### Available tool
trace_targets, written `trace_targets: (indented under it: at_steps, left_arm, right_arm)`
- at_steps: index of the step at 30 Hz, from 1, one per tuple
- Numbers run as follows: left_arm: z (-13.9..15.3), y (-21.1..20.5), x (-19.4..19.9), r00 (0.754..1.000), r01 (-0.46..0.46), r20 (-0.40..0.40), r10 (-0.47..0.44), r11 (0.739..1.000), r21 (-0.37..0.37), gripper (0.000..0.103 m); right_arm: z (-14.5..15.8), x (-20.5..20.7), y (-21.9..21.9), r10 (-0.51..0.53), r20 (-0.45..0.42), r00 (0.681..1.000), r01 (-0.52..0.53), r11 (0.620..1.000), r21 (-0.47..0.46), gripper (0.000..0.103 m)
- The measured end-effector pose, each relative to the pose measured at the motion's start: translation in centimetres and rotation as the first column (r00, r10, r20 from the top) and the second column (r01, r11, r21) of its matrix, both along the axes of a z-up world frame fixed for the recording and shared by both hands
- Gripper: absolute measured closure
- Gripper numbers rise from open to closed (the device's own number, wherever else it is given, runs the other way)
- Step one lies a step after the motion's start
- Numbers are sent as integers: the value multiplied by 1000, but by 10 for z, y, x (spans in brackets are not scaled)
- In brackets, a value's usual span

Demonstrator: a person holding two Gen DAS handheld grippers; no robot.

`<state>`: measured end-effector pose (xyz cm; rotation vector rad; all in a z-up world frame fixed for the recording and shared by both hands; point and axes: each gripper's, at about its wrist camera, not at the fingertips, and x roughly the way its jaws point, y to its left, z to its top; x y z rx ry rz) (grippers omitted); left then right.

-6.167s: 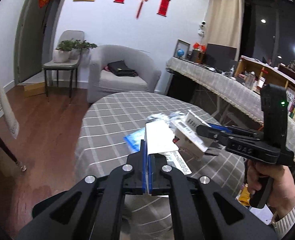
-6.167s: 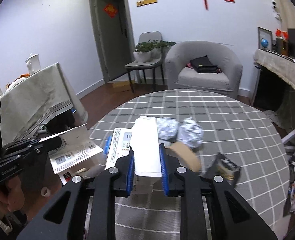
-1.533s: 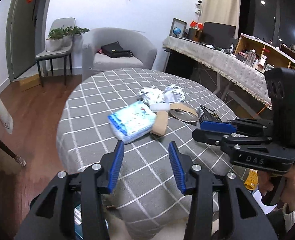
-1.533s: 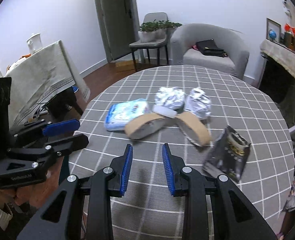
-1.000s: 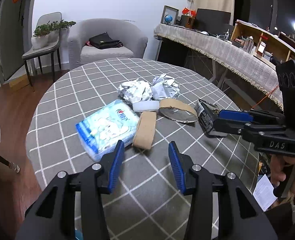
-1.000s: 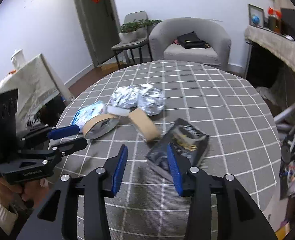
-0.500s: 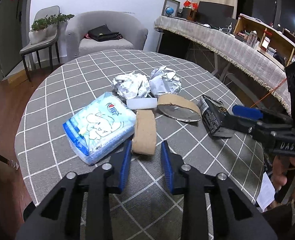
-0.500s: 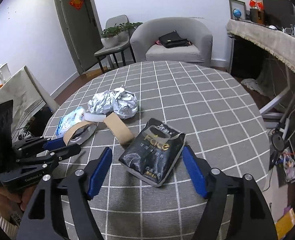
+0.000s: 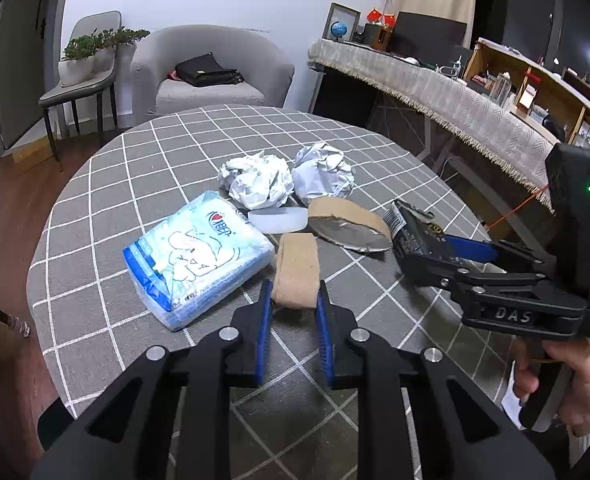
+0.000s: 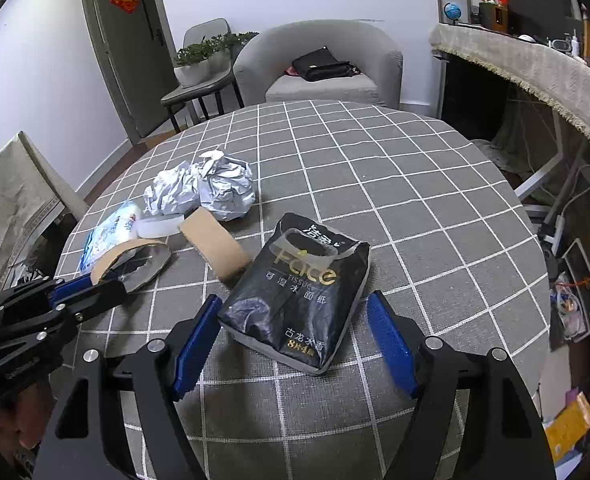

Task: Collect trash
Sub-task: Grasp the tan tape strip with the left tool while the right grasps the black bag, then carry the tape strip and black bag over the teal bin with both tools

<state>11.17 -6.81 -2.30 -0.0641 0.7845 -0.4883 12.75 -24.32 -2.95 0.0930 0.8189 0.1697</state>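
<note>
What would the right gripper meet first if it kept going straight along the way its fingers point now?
Most likely the black tissue pack: it lies flat on the checked tablecloth, straight ahead between the open fingers of the right gripper, which do not touch it. How far off it is remains unclear.

A brown cardboard tape ring [image 9: 297, 270] stands on edge at the centre of the left wrist view, its near end between the blue pads. Left of it lies a blue-and-white tissue pack [image 9: 197, 258], flat and tilted. Above, two crumpled foil balls [image 9: 257, 180] sit side by side, touching, with a small white tape ring [image 9: 277, 220] just below them. To the right a second brown ring [image 9: 349, 226] lies tipped over. In the right wrist view a black tissue pack [image 10: 299, 292] lies flat at centre, gold lettering up.
</note>
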Motion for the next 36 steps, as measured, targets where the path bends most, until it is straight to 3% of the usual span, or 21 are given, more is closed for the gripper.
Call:
trace_targets:
  at_steps: [7, 10, 13, 15, 18, 29, 36]
  left_arm:
    - [2, -2, -6, 1000, 8, -3, -8, 1000, -15, 81]
    - [1, -2, -9, 1000, 10, -8, -11, 1000, -17, 81]
    - [1, -3, -15, 1000, 14, -9, -14, 1000, -14, 81]
    - [1, -2, -19, 1000, 15, -10, -16, 1000, -12, 81]
    - [0, -1, -26, 1000, 18, -10, -18, 1000, -11, 81]
    - [4, 19, -51, 1000, -4, 5, 4, 1000, -21, 81]
    - [13, 41, -67, 998, -57, 36, 58, 997, -45, 81]
  right_arm:
    - [-2, 2, 4, -13, 12, 1000, 14, 999, -34, 28]
    - [-3, 4, 17, 22, -3, 1000, -22, 996, -83, 18]
    - [-4, 4, 20, 24, -3, 1000, -24, 995, -101, 18]
    - [-2, 4, 13, 1, 7, 1000, 0, 997, -80, 34]
    - [0, 6, -1, -20, 10, 1000, 20, 1000, -13, 41]
    - [7, -10, 4, -2, 23, 1000, 2, 999, 38, 47]
    - [25, -32, 13, 4, 89, 996, -7, 1000, 31, 47]
